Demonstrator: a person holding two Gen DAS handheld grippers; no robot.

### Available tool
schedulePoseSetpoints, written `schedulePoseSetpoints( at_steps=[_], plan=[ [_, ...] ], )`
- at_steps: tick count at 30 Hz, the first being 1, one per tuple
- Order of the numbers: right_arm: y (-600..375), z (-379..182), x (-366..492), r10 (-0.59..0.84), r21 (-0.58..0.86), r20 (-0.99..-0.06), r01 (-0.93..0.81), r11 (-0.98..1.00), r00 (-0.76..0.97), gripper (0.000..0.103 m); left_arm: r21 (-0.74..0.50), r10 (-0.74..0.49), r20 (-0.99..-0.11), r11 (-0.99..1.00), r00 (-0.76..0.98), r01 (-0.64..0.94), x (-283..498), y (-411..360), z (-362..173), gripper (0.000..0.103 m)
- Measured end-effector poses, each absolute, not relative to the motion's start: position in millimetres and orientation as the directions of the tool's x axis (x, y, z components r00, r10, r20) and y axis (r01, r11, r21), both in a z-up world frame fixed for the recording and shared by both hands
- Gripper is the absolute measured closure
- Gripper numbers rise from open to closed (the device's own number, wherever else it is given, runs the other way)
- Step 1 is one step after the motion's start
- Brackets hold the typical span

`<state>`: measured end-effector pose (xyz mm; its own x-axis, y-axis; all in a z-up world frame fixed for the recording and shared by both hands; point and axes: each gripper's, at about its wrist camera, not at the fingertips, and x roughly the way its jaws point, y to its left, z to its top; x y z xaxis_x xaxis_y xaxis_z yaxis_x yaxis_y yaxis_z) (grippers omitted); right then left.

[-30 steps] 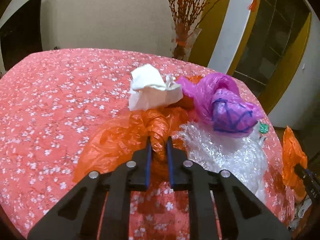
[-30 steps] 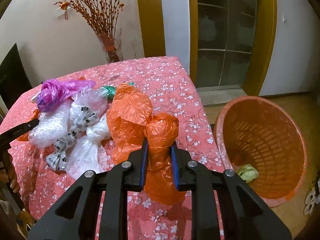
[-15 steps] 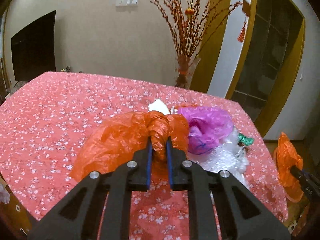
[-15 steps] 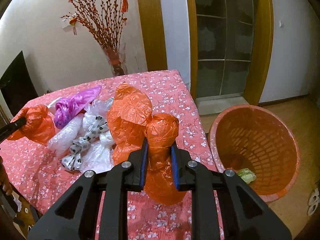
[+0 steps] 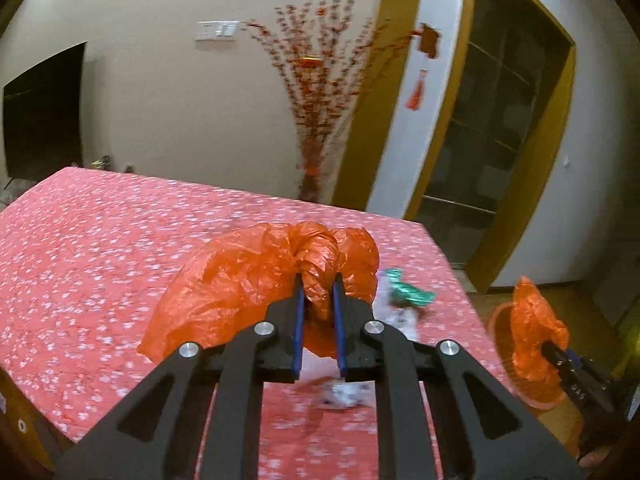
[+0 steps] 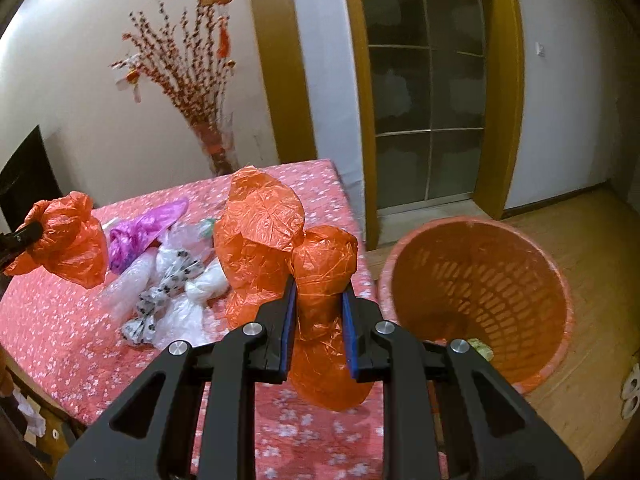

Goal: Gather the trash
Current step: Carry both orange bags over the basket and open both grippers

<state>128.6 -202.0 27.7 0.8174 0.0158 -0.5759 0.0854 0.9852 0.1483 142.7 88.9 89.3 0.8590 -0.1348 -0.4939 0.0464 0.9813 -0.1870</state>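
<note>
While both grippers clamp orange bags, clear wrappers [image 6: 168,292] (purple bag [image 6: 140,232] beside), basket [image 6: 560,280] right.

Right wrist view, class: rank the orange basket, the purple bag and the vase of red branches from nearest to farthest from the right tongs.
1. Orange basket: on the floor, just right of the right tongs.
2. Purple bag: on the table, left, mid-distance.
3. Vase of red branches: against the back wall, beyond the table.

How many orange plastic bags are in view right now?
2: one orange bag held by the left gripper above the table, another orange bag held by the right gripper beside the basket.
</note>
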Motion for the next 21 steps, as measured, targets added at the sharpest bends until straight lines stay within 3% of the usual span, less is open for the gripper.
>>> schedulePoseSetpoints(
  at_steps=[11, 21],
  plan=[
    [-248.4, 36.9, 105.2, -0.169, 0.077, -0.534, 0.247, 0.966, 0.828, 0.083, -0.198, -0.321, -0.512, 0.947, 0.797, 0.254, 153.6, -18.3, 79.3, 0.089],
    [-291.4, 33.5, 99.9, -0.261, 0.101, -0.530, 0.366, 0.925, 0.807, 0.082, -0.202, -0.433, -0.539, 0.899, 0.723, 0.388, 160.0, -93.1, 61.6, 0.089]
  ],
)
